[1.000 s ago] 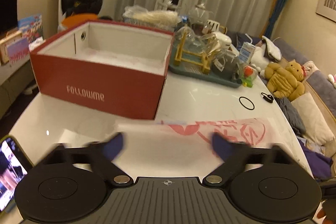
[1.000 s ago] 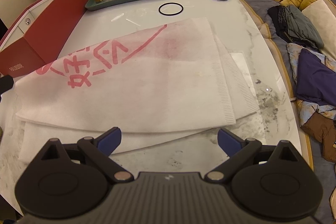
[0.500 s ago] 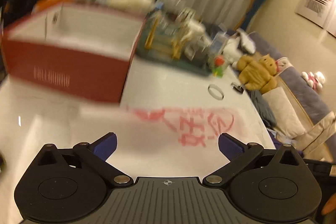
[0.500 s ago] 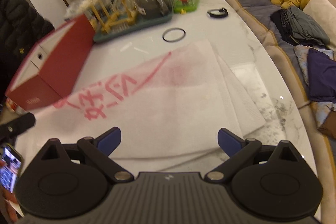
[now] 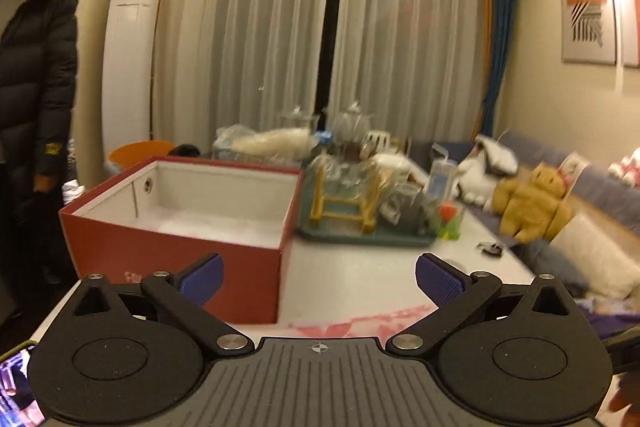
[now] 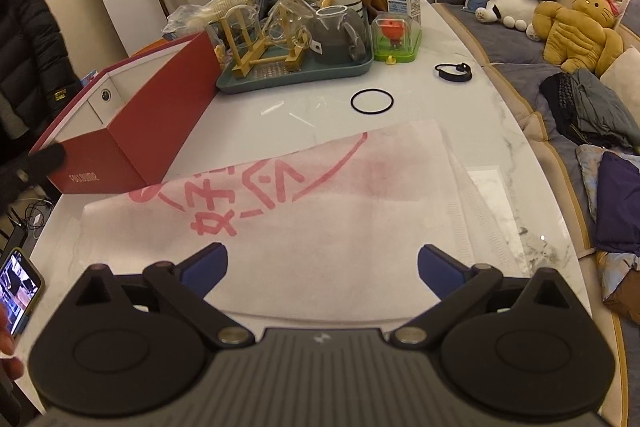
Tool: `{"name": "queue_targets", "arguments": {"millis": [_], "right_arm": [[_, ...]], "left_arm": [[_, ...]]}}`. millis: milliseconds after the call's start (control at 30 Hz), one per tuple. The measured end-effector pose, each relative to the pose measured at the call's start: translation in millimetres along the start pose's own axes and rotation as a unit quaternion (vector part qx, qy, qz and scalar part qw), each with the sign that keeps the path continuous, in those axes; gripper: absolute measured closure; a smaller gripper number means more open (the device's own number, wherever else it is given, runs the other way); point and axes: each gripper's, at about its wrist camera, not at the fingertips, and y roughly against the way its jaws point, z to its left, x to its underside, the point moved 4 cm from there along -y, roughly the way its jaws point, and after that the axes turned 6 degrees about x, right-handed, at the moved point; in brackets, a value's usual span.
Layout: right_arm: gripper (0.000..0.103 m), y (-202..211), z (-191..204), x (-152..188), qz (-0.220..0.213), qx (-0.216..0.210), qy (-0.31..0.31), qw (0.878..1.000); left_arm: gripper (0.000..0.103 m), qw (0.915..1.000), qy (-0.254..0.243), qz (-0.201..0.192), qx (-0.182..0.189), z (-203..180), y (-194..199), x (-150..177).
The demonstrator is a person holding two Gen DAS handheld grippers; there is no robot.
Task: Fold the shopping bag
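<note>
Now both spread wide — left gripper (image 5: 318, 273) empty, right gripper (image 6: 322, 269) empty over shopping bag (image 6: 320, 203).

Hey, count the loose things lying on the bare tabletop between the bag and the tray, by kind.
Thin black ring: 1
Black strap loop: 1
Total: 2, both on the white table, beyond the shopping bag and before the tray.

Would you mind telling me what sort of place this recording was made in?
Most likely a home living room: a sofa with stuffed toys runs beside the white table, sheer curtains cover the window, and framed art hangs on the wall.
</note>
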Motion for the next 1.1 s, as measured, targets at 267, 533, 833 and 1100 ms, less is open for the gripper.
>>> {"name": "queue_targets", "arguments": {"millis": [267, 533, 833, 1100], "right_arm": [[0.0, -7.6, -1.5, 5.7, 0.024, 0.011, -0.01, 1.0], [0.0, -8.8, 0.5, 7.1, 0.027, 0.009, -0.006, 1.0], [0.0, -8.9, -2.7, 8.7, 0.032, 0.013, -0.014, 0.999], [0.0, -8.1, -6.1, 11.7, 0.037, 0.018, -0.021, 0.999]], "left_arm": [[0.103, 0.9962, -0.044, 0.004, -0.075, 5.0, 1.3, -5.4], [0.0, 0.9981, 0.006, 0.061, 0.007, 4.6, -9.4, 2.6], [0.0, 0.9847, 0.034, 0.171, -0.003, 25.2, -45.6, 39.5], [0.0, 0.9583, 0.043, 0.278, -0.051, 64.4, -88.3, 78.6]]}}
